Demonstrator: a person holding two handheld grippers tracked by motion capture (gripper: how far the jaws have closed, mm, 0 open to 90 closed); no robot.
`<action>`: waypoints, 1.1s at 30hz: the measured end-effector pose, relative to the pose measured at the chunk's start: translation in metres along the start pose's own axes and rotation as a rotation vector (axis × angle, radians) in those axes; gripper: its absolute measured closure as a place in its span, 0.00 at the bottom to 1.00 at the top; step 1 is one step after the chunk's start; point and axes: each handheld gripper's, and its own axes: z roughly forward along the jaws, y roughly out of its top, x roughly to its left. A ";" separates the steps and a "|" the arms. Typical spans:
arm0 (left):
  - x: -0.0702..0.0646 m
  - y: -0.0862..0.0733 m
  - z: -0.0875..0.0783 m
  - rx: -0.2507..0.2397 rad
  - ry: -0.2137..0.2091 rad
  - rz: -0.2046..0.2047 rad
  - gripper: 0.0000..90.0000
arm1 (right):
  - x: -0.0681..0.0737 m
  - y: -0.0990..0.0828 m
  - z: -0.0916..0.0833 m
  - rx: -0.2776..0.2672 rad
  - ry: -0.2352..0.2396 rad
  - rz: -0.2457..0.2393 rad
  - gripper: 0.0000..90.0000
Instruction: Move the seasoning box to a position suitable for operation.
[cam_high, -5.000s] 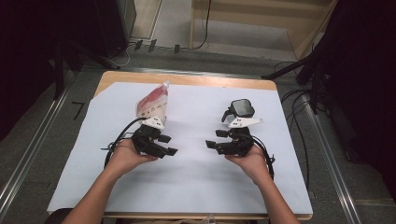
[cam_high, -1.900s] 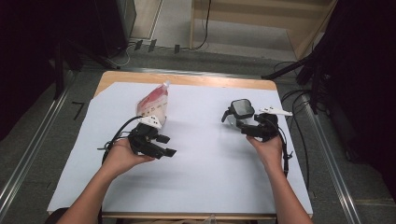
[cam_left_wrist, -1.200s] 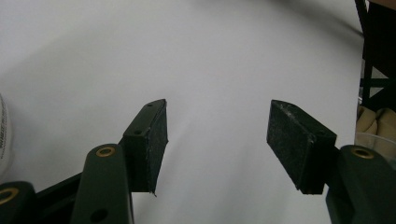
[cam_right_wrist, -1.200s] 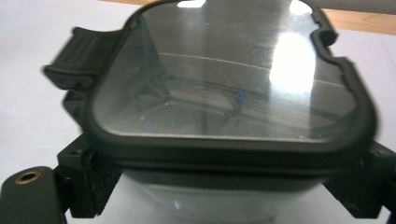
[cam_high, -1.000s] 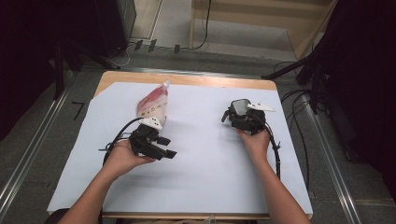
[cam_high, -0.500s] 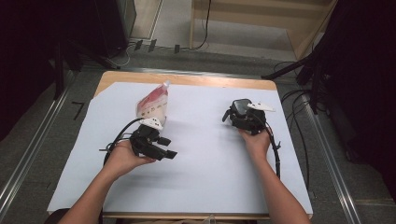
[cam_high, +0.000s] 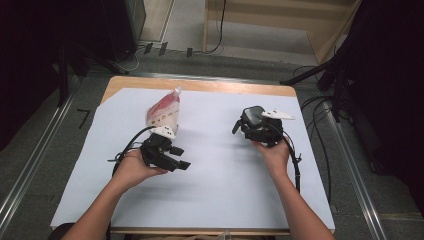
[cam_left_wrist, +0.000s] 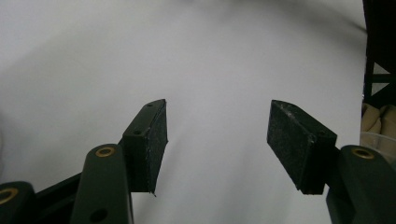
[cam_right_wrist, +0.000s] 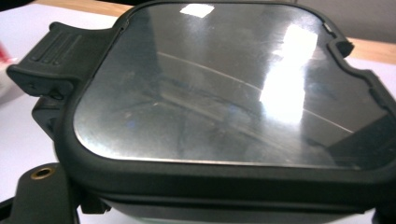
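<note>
Bench under a white sheet, broad bare stretch in the middle and toward my near edge. Red pouch lies far-left, just beyond my left gripper, whose fingers are spread over bare sheet. Lidded black container sits far-right by the sheet's edge, at my right gripper; whether those fingers are pinching it I can't tell.

Black-rimmed container with a shiny grey lid at the right claw; red-and-white pouch beyond the left claw; white desk.
</note>
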 end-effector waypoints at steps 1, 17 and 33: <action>0.000 0.000 0.000 0.002 -0.001 0.002 0.44 | 0.004 0.001 -0.003 0.000 0.009 -0.005 0.17; 0.003 0.000 -0.005 -0.018 0.007 -0.004 0.44 | 0.046 -0.013 -0.027 0.016 0.092 -0.054 0.17; 0.002 0.001 -0.004 -0.016 0.010 -0.002 0.45 | 0.094 -0.029 -0.011 0.068 0.217 -0.112 0.17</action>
